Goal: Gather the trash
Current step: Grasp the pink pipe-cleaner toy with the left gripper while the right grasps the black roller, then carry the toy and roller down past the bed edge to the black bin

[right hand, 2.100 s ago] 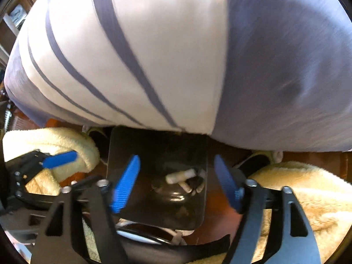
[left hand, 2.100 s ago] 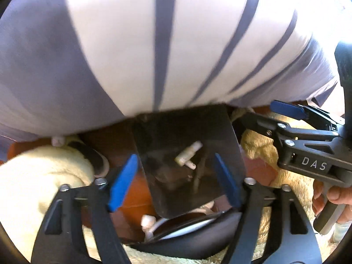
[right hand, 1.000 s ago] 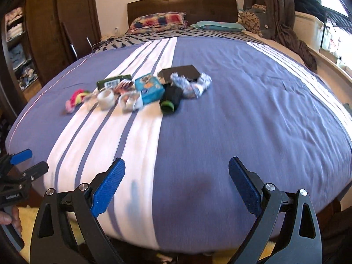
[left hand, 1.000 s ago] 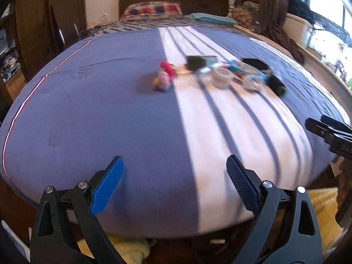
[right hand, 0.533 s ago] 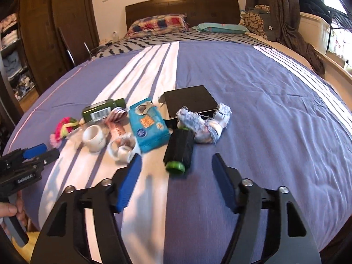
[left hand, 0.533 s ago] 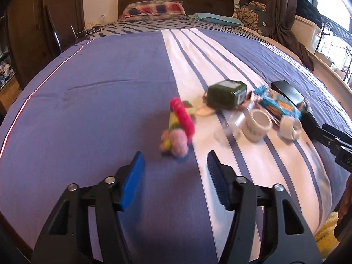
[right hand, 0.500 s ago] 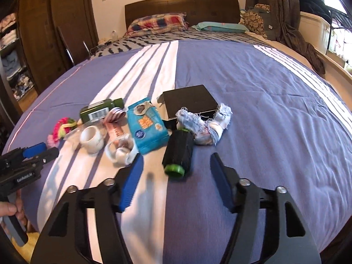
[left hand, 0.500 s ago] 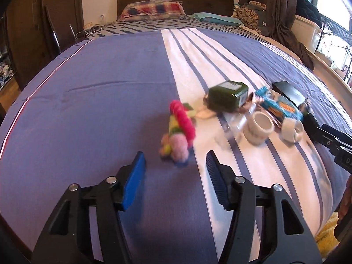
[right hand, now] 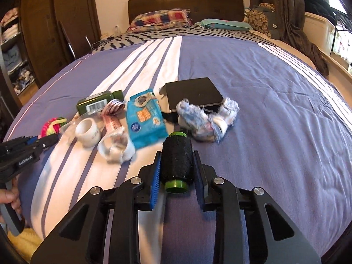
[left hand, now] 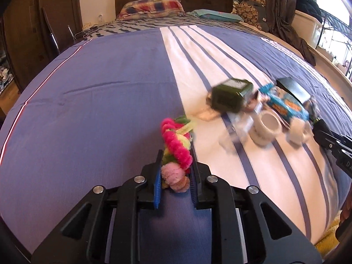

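Left gripper [left hand: 175,181] has just clamped the fuzzy pink toy [left hand: 176,154]; right gripper [right hand: 177,169] has just closed on the black thread spool [right hand: 177,157]. Lift both straight up, clear of the wrappers at 11 o'clock on the bed [right hand: 275,88].

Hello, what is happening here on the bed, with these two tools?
A person is collecting trash from a bed, with a handheld gripper in each hand. The left gripper has just closed on a pink and yellow fuzzy bundle. The right gripper has just been closing around a black spool with green ends, and its pads now press on the sides. Both things seem to lie on the cover, not lifted yet. A blue packet, a green bottle and a white cup wait nearby.
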The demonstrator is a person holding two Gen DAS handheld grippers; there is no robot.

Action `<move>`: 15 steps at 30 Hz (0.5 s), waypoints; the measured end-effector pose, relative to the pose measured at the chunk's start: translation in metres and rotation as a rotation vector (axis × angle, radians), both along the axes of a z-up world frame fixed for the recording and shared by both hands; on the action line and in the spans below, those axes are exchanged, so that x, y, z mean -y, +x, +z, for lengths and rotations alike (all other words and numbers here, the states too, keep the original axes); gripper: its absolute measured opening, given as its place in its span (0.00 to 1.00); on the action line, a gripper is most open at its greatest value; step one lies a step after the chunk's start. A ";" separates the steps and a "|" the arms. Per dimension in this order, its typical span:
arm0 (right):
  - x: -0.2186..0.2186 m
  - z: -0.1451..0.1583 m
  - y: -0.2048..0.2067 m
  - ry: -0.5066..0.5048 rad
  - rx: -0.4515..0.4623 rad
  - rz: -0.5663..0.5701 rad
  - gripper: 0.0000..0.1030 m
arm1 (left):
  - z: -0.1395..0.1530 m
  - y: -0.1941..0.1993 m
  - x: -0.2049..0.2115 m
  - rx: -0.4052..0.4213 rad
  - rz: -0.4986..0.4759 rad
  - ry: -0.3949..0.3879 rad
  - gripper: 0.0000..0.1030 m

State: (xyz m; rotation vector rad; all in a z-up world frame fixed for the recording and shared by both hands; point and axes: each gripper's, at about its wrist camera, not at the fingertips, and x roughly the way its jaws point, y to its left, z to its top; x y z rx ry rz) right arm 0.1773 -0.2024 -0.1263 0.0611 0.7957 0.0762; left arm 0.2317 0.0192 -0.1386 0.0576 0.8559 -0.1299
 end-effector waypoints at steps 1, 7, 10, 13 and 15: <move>0.000 0.001 -0.006 0.001 0.000 0.003 0.27 | 0.001 -0.005 0.000 0.001 0.000 0.000 0.18; 0.004 0.002 -0.037 0.002 -0.002 0.003 0.27 | 0.004 -0.059 0.010 0.003 -0.023 -0.010 0.18; 0.006 0.002 -0.054 0.005 -0.002 0.002 0.27 | 0.005 -0.083 0.019 0.004 -0.048 -0.014 0.18; 0.006 0.002 -0.071 0.009 -0.002 0.011 0.27 | 0.006 -0.107 0.028 0.005 -0.077 -0.023 0.18; 0.006 0.003 -0.079 0.012 -0.002 0.018 0.27 | 0.007 -0.122 0.035 0.007 -0.095 -0.031 0.18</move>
